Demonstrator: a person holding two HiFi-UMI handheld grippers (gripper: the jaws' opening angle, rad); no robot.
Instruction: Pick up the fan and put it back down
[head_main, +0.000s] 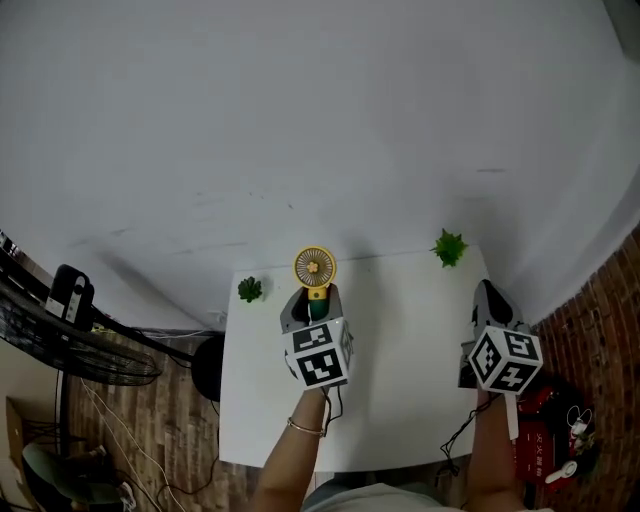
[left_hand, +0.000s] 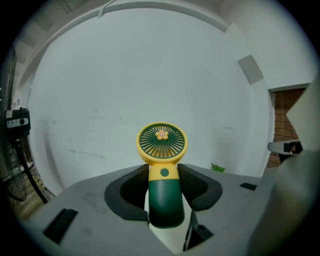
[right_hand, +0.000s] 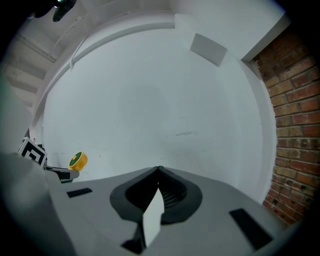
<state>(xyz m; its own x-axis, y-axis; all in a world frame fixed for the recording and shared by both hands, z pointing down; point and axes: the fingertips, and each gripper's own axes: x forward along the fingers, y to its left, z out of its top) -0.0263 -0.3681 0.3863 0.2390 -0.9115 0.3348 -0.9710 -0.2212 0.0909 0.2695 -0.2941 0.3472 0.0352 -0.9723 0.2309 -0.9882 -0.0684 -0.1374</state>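
Fan (left_hand: 162, 165): small handheld unit with a round yellow head, a dark green grille with a flower centre, and a dark green handle under a yellow collar. The left gripper (left_hand: 164, 172) is clamped on the handle and holds the fan upright near the tabletop's (head_main: 400, 380) far edge. The right gripper (right_hand: 159, 170) is closed, tips meeting, empty, at the tabletop's right edge. The left plant (head_main: 250, 289) and right plant (head_main: 449, 246) sit at the tabletop's far corners, clear of the fan.

The fan (left_hand: 162, 145) is small, with a yellow head, green grille and dark green handle. It is upright, its handle clamped in the left gripper (head_main: 316, 300), near the table's (head_main: 400, 340) far edge.
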